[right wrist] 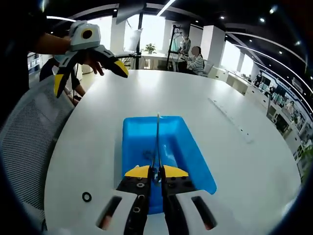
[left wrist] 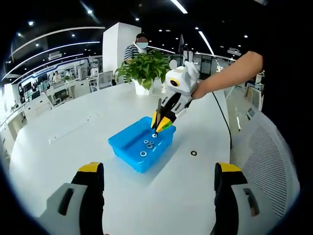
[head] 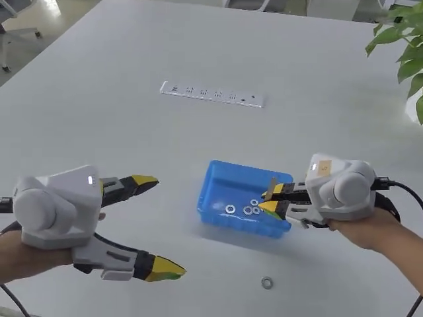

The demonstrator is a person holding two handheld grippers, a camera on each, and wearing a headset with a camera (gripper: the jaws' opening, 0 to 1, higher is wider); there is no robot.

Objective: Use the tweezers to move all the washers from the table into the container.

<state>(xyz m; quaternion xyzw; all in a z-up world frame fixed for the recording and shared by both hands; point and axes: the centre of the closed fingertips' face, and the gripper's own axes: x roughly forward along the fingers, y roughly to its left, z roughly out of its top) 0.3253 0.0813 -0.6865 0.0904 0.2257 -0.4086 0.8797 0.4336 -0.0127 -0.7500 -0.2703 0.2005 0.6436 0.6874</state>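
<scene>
Blue container (head: 228, 173) edge beneath right gripper (head: 268, 201) pinching tweezers (right wrist: 157, 142); left gripper (head: 168, 224) spread, well apart

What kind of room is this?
Most likely a big open-plan office. There is a large white table with a built-in socket strip, a mesh office chair, a potted plant, and rows of desks under ceiling lights.

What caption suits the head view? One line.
Right gripper holds tweezers over blue container of washers; one washer lies on the table.
</scene>
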